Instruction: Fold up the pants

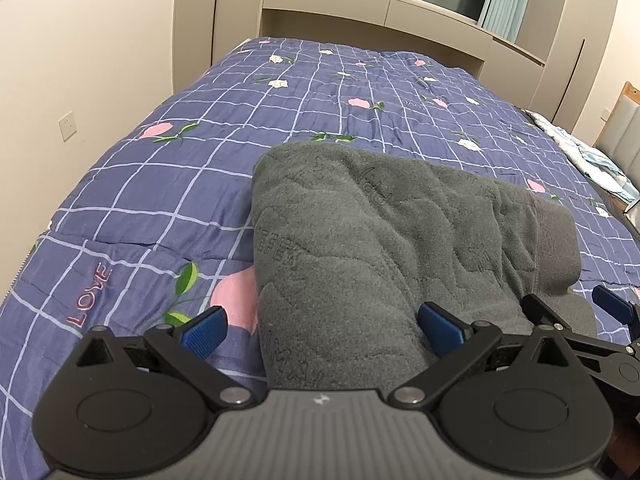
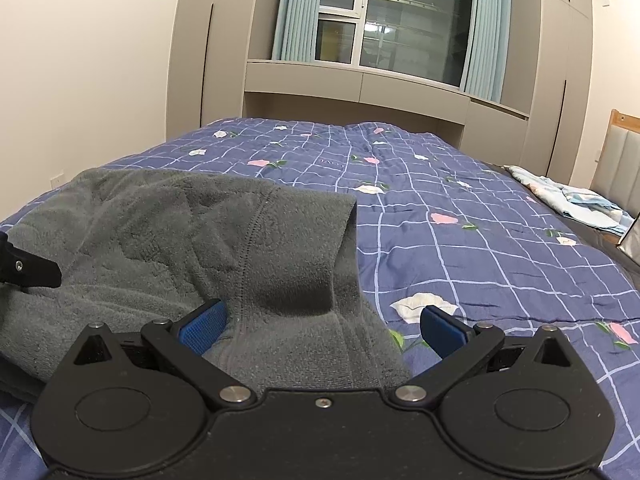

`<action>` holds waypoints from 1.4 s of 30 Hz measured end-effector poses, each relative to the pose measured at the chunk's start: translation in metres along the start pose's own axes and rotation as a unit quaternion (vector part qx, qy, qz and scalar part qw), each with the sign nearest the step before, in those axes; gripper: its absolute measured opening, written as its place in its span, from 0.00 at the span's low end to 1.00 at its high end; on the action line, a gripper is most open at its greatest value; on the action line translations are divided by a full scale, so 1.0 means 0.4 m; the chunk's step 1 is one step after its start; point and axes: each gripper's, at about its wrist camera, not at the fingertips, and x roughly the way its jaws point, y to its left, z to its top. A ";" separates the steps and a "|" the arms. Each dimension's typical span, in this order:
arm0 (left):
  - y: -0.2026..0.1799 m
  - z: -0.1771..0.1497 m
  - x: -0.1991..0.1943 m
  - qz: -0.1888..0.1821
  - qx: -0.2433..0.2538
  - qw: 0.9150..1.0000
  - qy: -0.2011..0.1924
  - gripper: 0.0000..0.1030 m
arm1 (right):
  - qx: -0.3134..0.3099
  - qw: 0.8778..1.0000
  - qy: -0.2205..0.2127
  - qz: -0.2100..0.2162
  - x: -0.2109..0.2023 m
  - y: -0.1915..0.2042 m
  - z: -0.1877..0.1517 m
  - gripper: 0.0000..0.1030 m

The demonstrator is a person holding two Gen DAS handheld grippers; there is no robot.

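I see even, soft indoor light, with round ceiling lamps glaring in the dark glass window (image 2: 400, 28); fisheye bending and black corners, focus sharp throughout.

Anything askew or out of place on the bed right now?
Nothing damaged or spilled. The grey pants lie in a loose, wrinkled fold, the waistband end bunched rather than flat. Both the left gripper and right gripper are open. A crumpled light-blue cloth sits at the bed's far right edge.
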 end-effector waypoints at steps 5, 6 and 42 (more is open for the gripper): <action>0.002 0.002 0.002 -0.003 -0.001 1.000 0.003 0.99 | 0.002 1.000 -0.001 0.003 0.004 -0.008 -0.001 0.99; 0.003 0.004 0.002 -0.004 -0.001 1.000 0.004 0.99 | -0.004 1.000 -0.003 0.003 0.003 -0.007 -0.001 0.99; 0.148 0.100 -0.068 -0.025 -0.006 1.000 0.000 1.00 | -0.104 0.993 0.005 0.048 0.038 -0.054 0.054 1.00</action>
